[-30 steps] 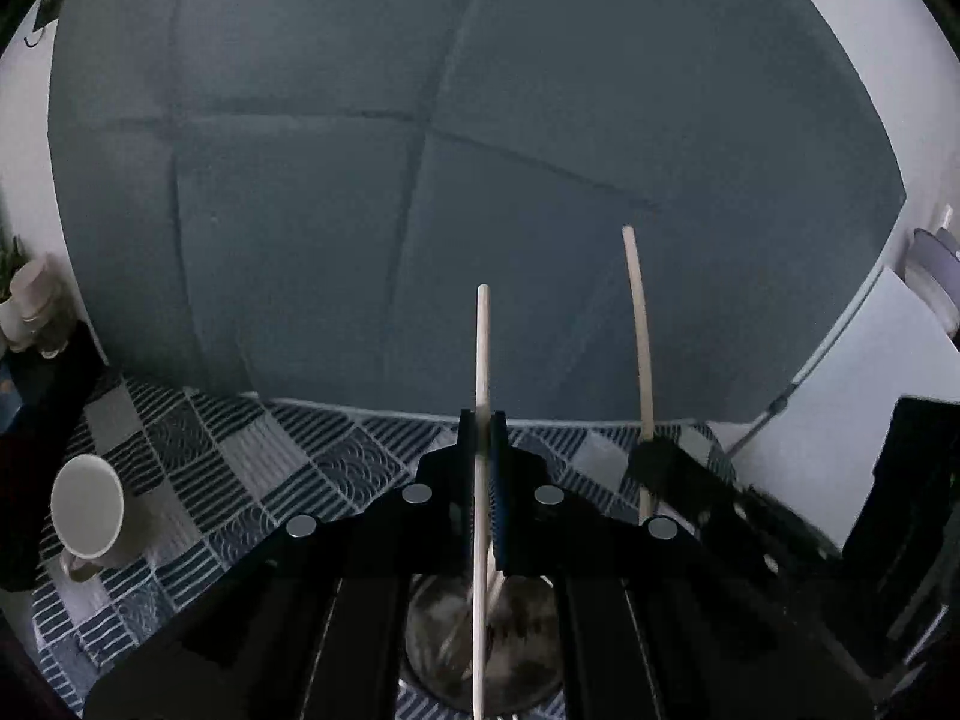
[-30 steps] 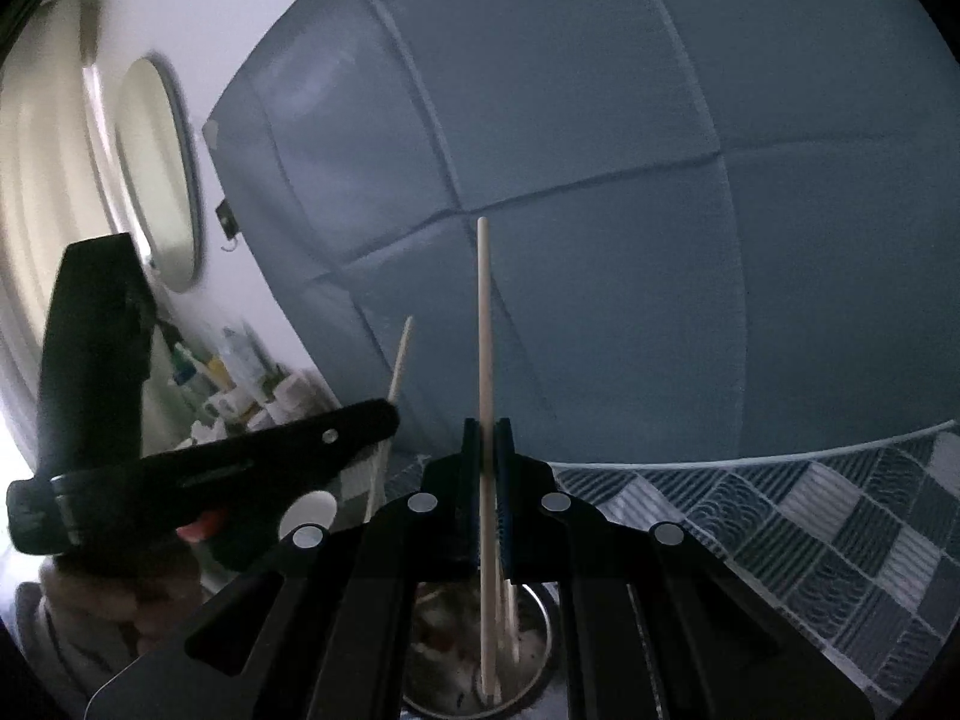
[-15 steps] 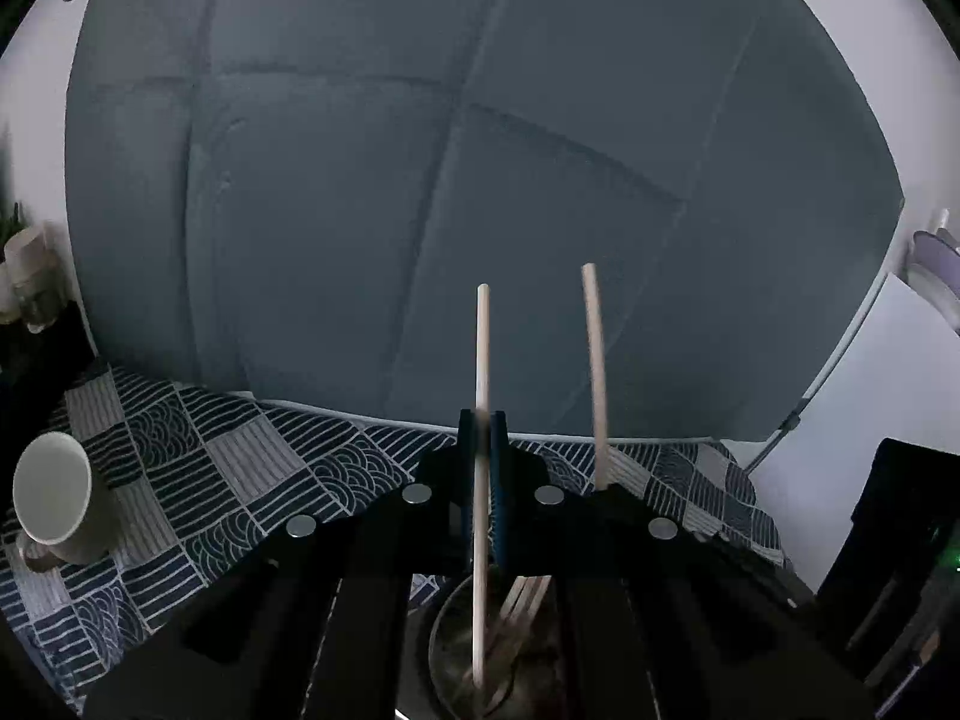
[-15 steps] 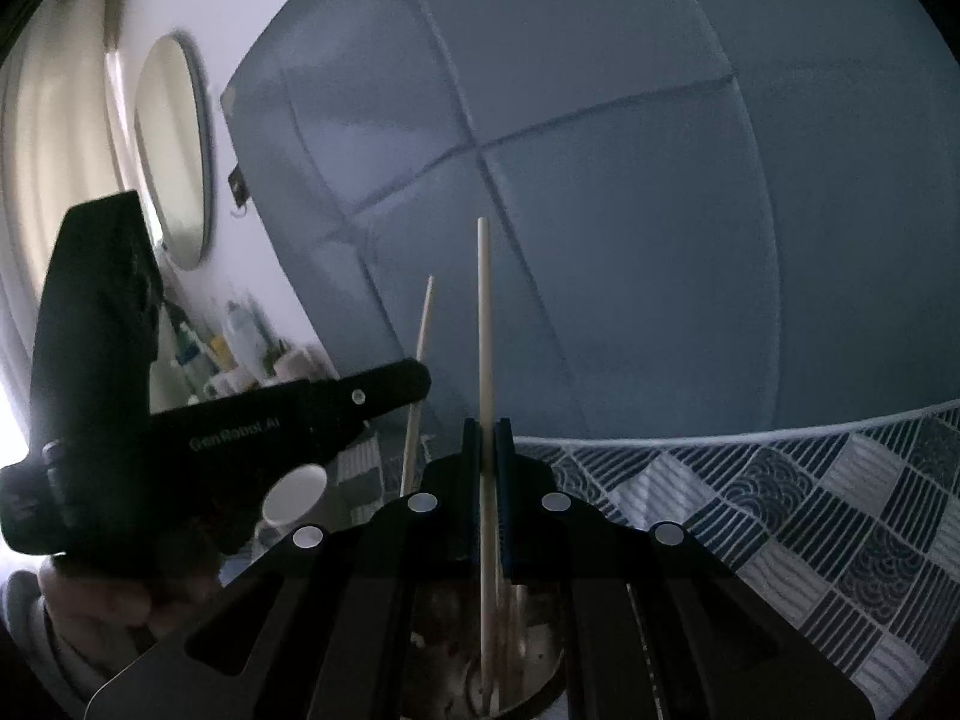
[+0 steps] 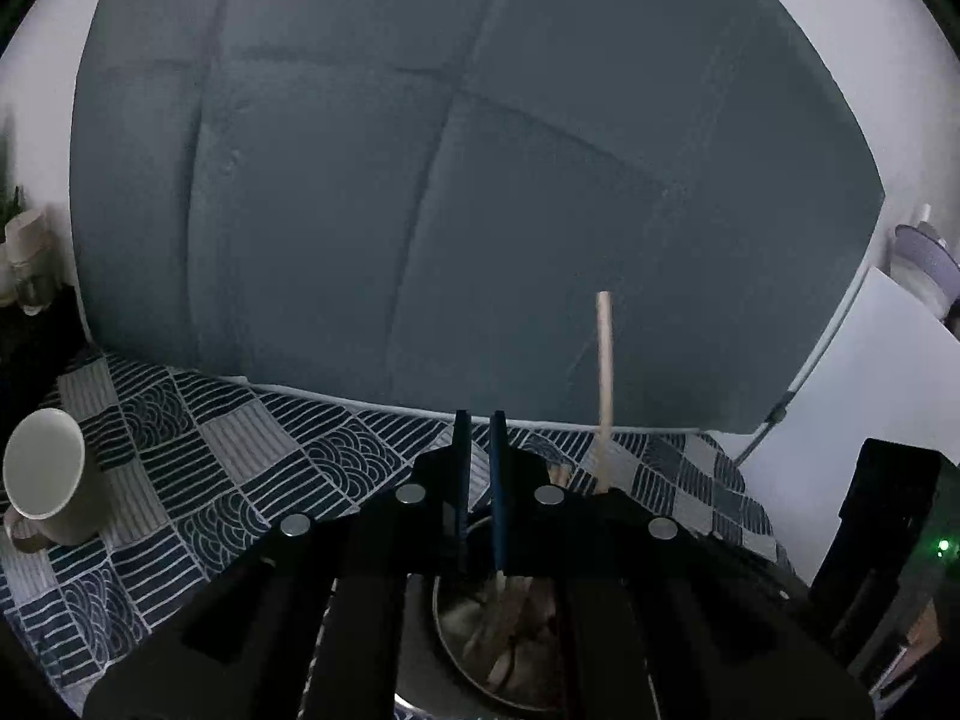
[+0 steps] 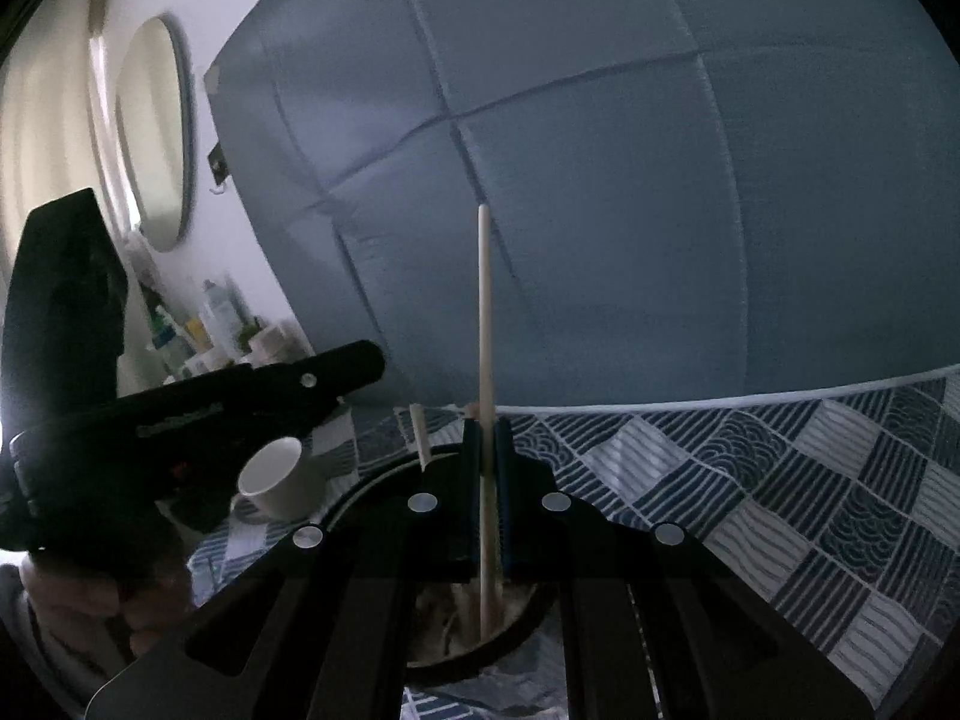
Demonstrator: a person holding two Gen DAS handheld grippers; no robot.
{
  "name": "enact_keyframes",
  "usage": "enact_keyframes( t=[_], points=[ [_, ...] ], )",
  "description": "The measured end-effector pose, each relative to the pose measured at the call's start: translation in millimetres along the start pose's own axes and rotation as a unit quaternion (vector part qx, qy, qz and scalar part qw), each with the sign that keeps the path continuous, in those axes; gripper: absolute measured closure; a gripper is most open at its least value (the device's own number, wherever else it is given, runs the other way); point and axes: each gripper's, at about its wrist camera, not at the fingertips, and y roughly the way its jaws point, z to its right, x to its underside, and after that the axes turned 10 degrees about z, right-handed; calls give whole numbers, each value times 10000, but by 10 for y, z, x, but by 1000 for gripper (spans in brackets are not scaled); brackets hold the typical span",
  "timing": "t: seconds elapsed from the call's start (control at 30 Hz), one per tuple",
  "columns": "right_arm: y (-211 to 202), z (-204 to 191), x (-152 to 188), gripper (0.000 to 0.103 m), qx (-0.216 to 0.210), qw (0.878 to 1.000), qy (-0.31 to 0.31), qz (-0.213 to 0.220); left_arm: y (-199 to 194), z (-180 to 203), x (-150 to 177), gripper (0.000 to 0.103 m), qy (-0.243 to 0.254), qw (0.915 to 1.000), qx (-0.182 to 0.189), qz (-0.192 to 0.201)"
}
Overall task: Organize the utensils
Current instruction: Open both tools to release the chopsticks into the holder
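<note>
My left gripper [image 5: 479, 420] is slightly open and empty above a round metal holder [image 5: 456, 630] with several wooden chopsticks in it. A pale chopstick [image 5: 603, 384] rises to its right, held by the other gripper. In the right wrist view my right gripper [image 6: 487, 429] is shut on that upright chopstick [image 6: 483, 324], its lower end inside the holder [image 6: 516, 636]. The left gripper's black body [image 6: 198, 414] shows at left, held by a hand. A short chopstick end [image 6: 419, 429] sticks up from the holder's rim.
A white mug [image 5: 45, 477] stands at left on the blue-and-white patterned cloth [image 5: 252, 468]; it also shows in the right wrist view [image 6: 276, 477]. A grey-blue padded panel [image 5: 480, 180] fills the back. Bottles [image 6: 204, 330] stand by the wall under a round mirror [image 6: 156, 132].
My left gripper has let go of its chopstick, which dropped into the holder, and its jaws have parted. The right gripper has lowered its chopstick deeper into the holder.
</note>
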Motion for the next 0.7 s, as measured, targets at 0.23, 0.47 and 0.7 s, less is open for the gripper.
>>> enact_keyframes(
  t=[0.23, 0.47, 0.7],
  points=[
    [-129, -19, -106, 94, 213, 9998, -26, -11, -130, -13, -91, 72, -86, 9999, -96, -32],
    [-259, -56, -201, 66, 540, 9985, -128, 5, -291, -54, -184, 51, -192, 9995, -263, -57],
    [-400, -37, -308, 34, 802, 9967, -71, 102, -397, -94, -169, 24, -243, 9985, -450, -214]
  ],
)
